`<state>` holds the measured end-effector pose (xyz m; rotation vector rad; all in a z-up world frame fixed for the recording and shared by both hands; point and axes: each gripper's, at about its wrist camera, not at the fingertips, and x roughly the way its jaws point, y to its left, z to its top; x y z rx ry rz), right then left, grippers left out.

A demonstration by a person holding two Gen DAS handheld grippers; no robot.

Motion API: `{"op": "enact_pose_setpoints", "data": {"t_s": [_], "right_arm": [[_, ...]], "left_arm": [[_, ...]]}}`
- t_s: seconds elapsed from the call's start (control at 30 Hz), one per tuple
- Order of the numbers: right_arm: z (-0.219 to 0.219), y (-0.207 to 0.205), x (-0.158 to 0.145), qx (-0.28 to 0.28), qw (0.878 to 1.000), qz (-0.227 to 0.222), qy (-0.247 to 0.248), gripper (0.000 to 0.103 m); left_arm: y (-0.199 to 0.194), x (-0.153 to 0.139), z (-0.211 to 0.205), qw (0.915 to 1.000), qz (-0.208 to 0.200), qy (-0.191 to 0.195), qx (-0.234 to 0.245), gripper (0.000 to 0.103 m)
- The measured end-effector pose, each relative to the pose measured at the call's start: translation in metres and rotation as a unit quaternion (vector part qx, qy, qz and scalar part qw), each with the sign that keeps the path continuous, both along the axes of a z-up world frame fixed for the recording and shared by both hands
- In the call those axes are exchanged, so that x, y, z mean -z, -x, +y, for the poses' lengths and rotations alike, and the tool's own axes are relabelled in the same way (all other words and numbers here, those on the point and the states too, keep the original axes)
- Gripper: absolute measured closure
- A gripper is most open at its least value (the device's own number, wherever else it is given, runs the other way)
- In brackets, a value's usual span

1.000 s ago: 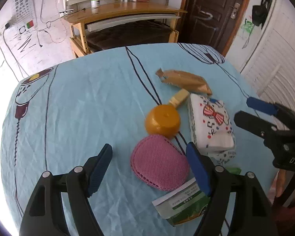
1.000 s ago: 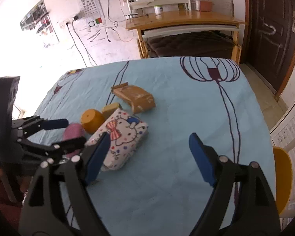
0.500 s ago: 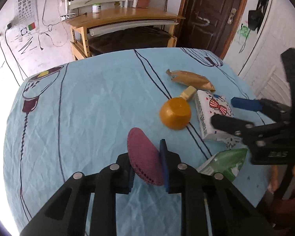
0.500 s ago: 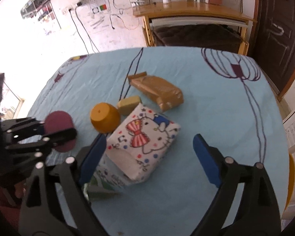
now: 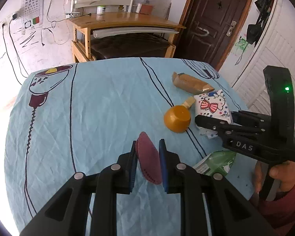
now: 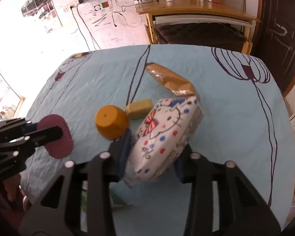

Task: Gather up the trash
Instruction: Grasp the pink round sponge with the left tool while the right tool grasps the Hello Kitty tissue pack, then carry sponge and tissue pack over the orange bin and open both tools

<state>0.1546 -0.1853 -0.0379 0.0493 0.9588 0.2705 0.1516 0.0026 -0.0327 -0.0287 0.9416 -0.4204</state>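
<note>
My left gripper [image 5: 148,153] is shut on a pink mesh pad [image 5: 148,162] and holds it on edge above the blue tablecloth [image 5: 88,108]; the pad also shows in the right wrist view [image 6: 58,139]. My right gripper [image 6: 153,147] is shut on a white tissue pack with a cartoon cat print [image 6: 165,135], which also shows in the left wrist view [image 5: 211,106]. An upturned orange cup [image 5: 177,119], a tan block [image 5: 189,102], a brown wrapper [image 5: 192,83] and a green packet [image 5: 216,162] lie on the cloth.
A wooden desk [image 5: 125,19] with a dark cushioned bench stands behind the table. A dark door [image 5: 212,17] is at the back right. The table's right edge [image 5: 243,102] is near a white shuttered door.
My left gripper closed on the pink pad and lifted it on edge. My right gripper moved in over the tissue pack and closed on it.
</note>
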Motion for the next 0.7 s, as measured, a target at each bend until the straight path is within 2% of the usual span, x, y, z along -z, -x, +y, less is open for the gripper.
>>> {"op": "enact_pose_setpoints", "data": {"t_s": [0.03,0.07,0.2,0.5,0.7], "right_arm": [[-0.001,0.002,-0.001,-0.003,1.0,0.0,-0.006,0.076],[-0.001,0.005,-0.002,-0.004,1.0,-0.004,-0.01,0.078],[-0.009,0.015,-0.01,0.001,1.0,-0.018,-0.024,0.081],[-0.038,0.036,-0.027,0.02,0.997,-0.053,-0.044,0.082],[-0.075,0.045,-0.032,0.053,0.995,-0.069,-0.051,0.082]], "left_arm": [[-0.001,0.001,0.0,1.0,0.001,0.0,0.0,0.09],[-0.001,0.002,0.0,1.0,0.002,-0.002,-0.003,0.097],[-0.001,0.001,0.002,1.0,0.001,-0.004,-0.005,0.101],[0.009,-0.024,-0.009,0.9994,-0.031,-0.012,-0.01,0.102],[0.014,-0.047,-0.035,0.9985,-0.051,-0.016,0.007,0.102]]}}
